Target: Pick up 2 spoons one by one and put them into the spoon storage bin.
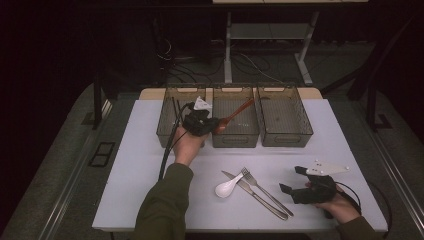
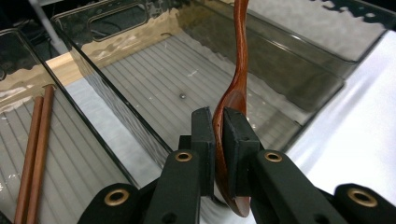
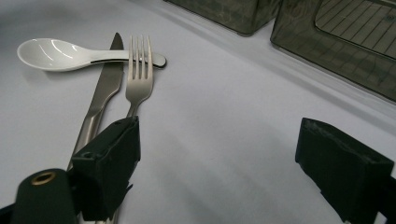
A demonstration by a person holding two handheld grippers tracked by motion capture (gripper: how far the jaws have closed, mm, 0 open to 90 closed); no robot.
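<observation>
My left gripper is shut on the bowl end of a brown wooden spoon. The spoon's handle reaches out over the middle bin. In the left gripper view the two pads of the left gripper clamp the wooden spoon above that middle bin's ribbed floor. My right gripper rests low at the table's right front, open, with nothing between its jaws. In the right gripper view the right gripper has bare table between its pads.
Three smoked plastic bins stand in a row at the back; the left bin holds brown chopsticks, and the right bin sits beside the middle one. A white spoon, a knife and a fork lie at front centre.
</observation>
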